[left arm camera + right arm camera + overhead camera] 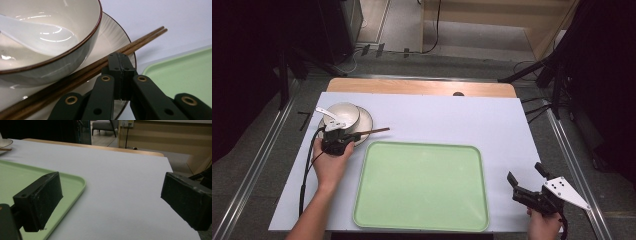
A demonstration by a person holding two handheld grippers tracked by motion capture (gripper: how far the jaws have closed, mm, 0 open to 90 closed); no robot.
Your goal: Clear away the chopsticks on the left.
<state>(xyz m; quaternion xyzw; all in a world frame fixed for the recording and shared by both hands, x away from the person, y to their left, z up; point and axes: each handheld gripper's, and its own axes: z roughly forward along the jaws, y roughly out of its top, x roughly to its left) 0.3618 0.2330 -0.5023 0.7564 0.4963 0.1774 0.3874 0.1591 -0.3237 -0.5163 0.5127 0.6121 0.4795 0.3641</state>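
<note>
A cream bowl [344, 114] [50, 71] with a dark rim stands on a matching plate [364, 122] [113, 32] at the table's left. A white spoon [325, 113] [37, 37] lies in the bowl. A pair of brown chopsticks [376, 131] [146, 38] rests across the plate's near edge, pointing right. My left gripper [354, 136] [119, 56] is shut, its tips right at the chopsticks, with nothing between the jaws. My right gripper [524, 171] [112, 187] stands wide open over the white mat at the front right, holding nothing.
A pale green tray [422, 185] [185, 72] [20, 175] lies bare at the front centre, between the two grippers. A white mat [462, 117] covers the wooden table [422, 87]. Metal rails and black stands flank the table.
</note>
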